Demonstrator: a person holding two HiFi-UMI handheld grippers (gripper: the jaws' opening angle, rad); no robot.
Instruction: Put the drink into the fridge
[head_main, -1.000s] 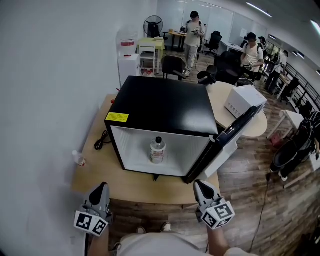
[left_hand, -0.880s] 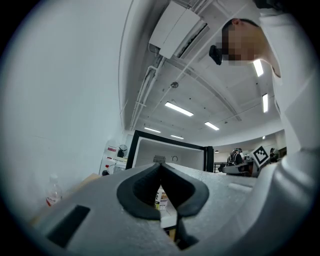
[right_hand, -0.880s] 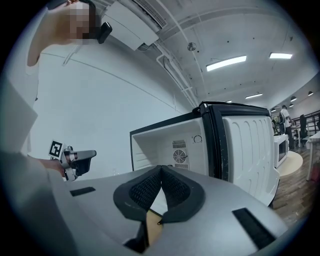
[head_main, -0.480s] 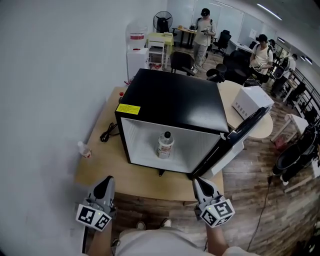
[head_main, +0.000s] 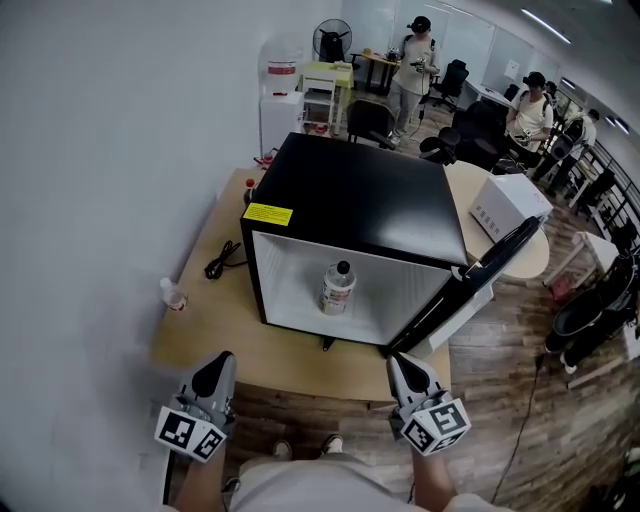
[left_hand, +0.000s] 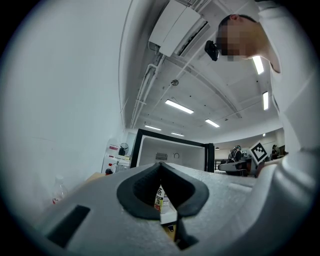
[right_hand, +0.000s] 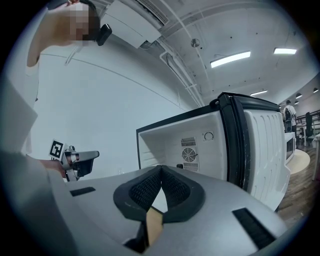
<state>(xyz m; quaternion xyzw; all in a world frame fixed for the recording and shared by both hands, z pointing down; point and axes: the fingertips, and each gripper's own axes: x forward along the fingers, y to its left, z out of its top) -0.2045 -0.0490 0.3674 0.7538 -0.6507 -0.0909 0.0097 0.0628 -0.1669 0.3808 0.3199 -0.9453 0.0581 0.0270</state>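
A clear drink bottle (head_main: 337, 288) with a dark cap and a white label stands upright inside the small black fridge (head_main: 350, 190), on its white floor. The fridge door (head_main: 470, 285) hangs open to the right. Both grippers are held back from the table's near edge, apart from the fridge. My left gripper (head_main: 212, 378) is shut with nothing in it; between its jaws the bottle (left_hand: 159, 196) shows far off. My right gripper (head_main: 405, 375) is also shut and empty, pointing at the fridge's open cavity (right_hand: 192, 150) and white door liner (right_hand: 262, 150).
The fridge stands on a wooden table (head_main: 200, 330) against a white wall. A small clear bottle (head_main: 173, 295) and a black cable (head_main: 222, 262) lie at the table's left. A white box (head_main: 510, 208) sits on a round table behind. People, chairs and a fan are in the background.
The view has shifted, so the fridge and bottle now sit a little further right and lower in the picture. Both grippers stay shut and low, near the table's front edge.
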